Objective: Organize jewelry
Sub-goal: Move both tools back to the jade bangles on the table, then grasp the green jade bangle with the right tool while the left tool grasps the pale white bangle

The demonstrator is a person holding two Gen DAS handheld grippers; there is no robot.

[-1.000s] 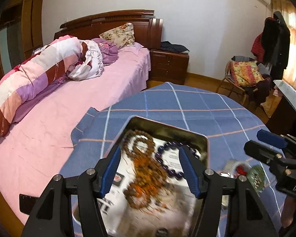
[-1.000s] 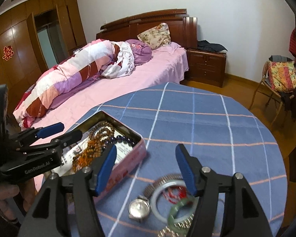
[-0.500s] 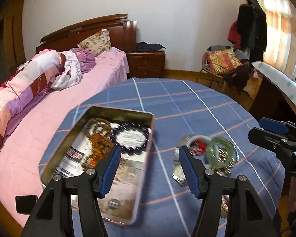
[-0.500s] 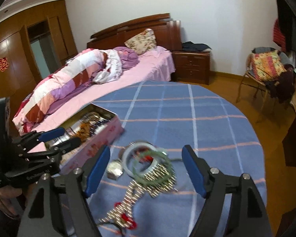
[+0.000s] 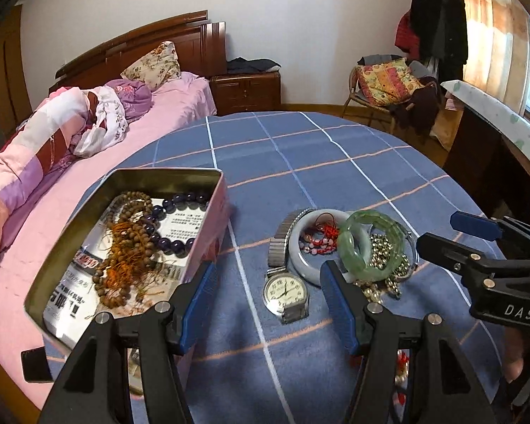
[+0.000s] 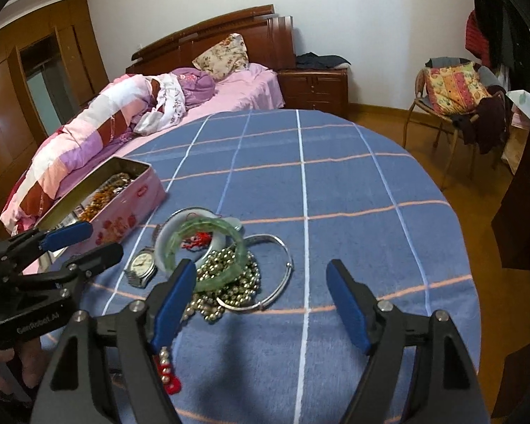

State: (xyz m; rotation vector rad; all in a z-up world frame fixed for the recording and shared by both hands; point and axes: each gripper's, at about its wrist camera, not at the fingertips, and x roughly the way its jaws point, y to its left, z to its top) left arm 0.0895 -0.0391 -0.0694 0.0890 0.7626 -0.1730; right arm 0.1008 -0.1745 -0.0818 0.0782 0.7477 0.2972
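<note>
A pink tin [image 5: 208, 233] stands open at the left of the blue checked tablecloth, with brown bead strings [image 5: 130, 247] and a dark purple bead bracelet [image 5: 173, 219] inside. Right of it lies a heap: a wristwatch [image 5: 285, 291], a pale bangle [image 5: 300, 261], a green jade bangle [image 5: 357, 247], a metal bead necklace [image 5: 381, 258] and a thin silver bangle [image 6: 279, 282]. My left gripper [image 5: 268, 265] hovers open over the watch, holding nothing. My right gripper [image 6: 260, 265] is open and empty, just short of the green bangle [image 6: 208, 247] and beads.
The round table's edge [image 6: 470, 282] drops to a wooden floor on the right. A pink bed [image 5: 46, 162] lies along the left, a nightstand [image 5: 245, 92] behind it, a chair with clothes [image 5: 388, 84] at the back right, and a dark desk [image 5: 484, 162] on the right.
Both grippers have swung right and lower, from the tin to the jewelry heap. The right gripper's jaws stand a little wider than a second ago.
</note>
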